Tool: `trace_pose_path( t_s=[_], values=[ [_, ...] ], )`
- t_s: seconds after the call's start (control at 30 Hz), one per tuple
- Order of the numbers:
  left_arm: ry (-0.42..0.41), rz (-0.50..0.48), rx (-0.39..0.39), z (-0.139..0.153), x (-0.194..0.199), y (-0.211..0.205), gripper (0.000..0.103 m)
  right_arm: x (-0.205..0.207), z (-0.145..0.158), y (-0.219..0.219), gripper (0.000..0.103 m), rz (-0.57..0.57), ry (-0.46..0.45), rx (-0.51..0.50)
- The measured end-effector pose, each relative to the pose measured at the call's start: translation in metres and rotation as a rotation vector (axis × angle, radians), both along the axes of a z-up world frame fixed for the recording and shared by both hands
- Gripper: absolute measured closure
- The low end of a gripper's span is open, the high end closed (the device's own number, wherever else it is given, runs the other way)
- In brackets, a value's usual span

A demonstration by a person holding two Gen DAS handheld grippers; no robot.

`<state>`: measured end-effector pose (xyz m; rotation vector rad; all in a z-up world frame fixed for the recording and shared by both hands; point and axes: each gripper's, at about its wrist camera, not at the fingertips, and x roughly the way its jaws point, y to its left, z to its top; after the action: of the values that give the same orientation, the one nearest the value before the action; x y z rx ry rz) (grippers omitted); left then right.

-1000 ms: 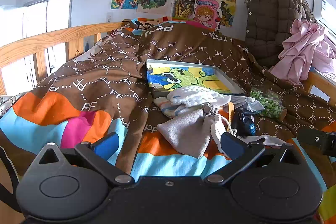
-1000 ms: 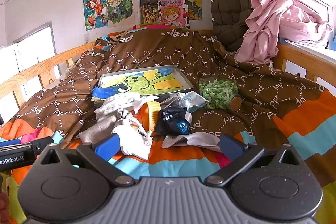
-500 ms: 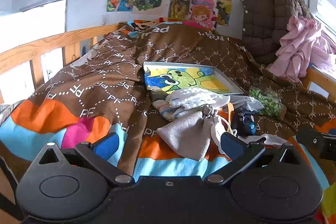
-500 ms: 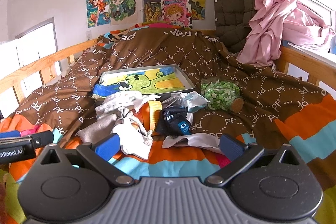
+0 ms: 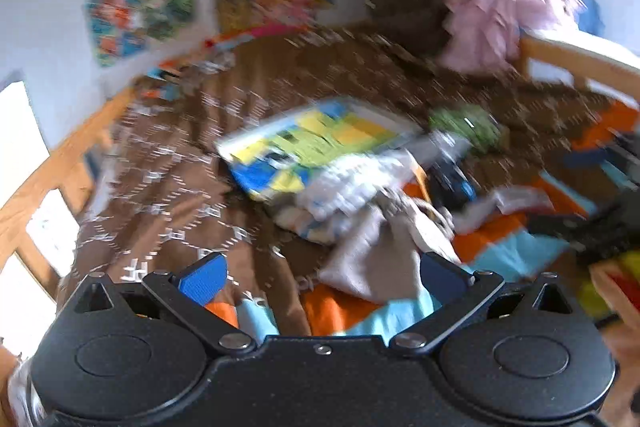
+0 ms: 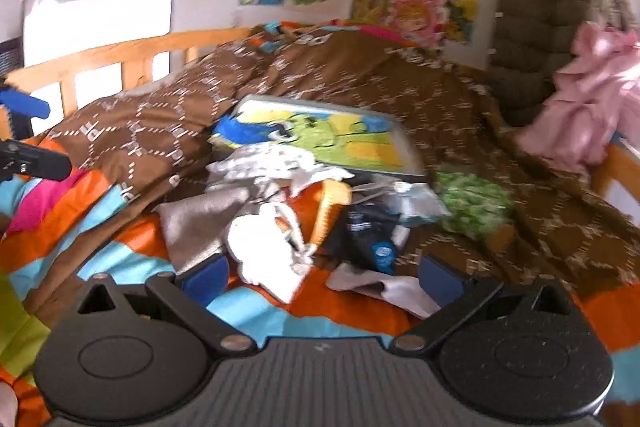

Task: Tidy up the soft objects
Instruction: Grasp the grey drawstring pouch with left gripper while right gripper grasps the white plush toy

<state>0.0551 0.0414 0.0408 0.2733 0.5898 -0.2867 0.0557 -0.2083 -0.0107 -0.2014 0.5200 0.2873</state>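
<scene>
A heap of soft things lies mid-bed: a grey drawstring pouch (image 5: 372, 259) (image 6: 196, 223), a white knitted cloth (image 5: 352, 179) (image 6: 276, 163), a white sock (image 6: 264, 255), a dark blue packet (image 6: 368, 235) and a flat white cloth (image 6: 392, 287). Behind them sits a shallow grey tray (image 5: 240, 143) (image 6: 414, 157) with a cartoon picture. My left gripper (image 5: 320, 277) is open just short of the pouch, holding nothing. My right gripper (image 6: 324, 277) is open in front of the sock and flat cloth, also with nothing held. The left wrist view is motion-blurred.
A bag of green bits (image 6: 472, 203) (image 5: 466, 127) lies right of the tray. A brown patterned quilt (image 6: 360, 75) covers the bed, with wooden rails (image 6: 132, 55) at both sides. A brown padded jacket (image 6: 536, 27) and pink clothes (image 6: 588, 99) hang at the back right.
Both grippers have swung and tilted, the left view turning right and the right view turning left. Both have come slightly closer to the heap. The jaws stay open and the heap has not moved.
</scene>
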Motion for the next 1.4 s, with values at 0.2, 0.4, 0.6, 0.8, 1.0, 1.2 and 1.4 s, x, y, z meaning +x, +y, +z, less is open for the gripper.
trace_pose_path(
  t_s=[0.2,0.4,0.6,0.8,1.0,1.2,1.4],
  values=[
    [0.115,-0.03,-0.061,-0.005,0.034,0.004,0.001,0.042,-0.023,0.018,0.0,0.133,0.059,-0.028],
    [0.205,-0.131,-0.079,-0.042,0.09,-0.004,0.001,0.08,-0.053,0.035,0.0,0.287,0.09,-0.093],
    [0.316,-0.206,-0.19,-0.069,0.129,0.006,0.001,0.098,-0.069,0.044,0.0,0.374,0.089,-0.16],
    [0.47,-0.192,-0.275,-0.089,0.161,0.012,0.001,0.113,-0.065,0.057,0.004,0.421,0.174,-0.253],
    [0.562,-0.195,-0.383,-0.104,0.183,0.019,0.005,0.12,-0.055,0.068,0.014,0.519,0.217,-0.335],
    [0.633,-0.189,-0.432,-0.119,0.194,0.016,0.017,0.109,-0.069,0.06,0.02,0.519,0.087,-0.329],
    [0.664,-0.173,-0.474,-0.121,0.194,0.013,0.044,0.109,-0.079,0.057,0.043,0.545,0.068,-0.323]
  ],
)
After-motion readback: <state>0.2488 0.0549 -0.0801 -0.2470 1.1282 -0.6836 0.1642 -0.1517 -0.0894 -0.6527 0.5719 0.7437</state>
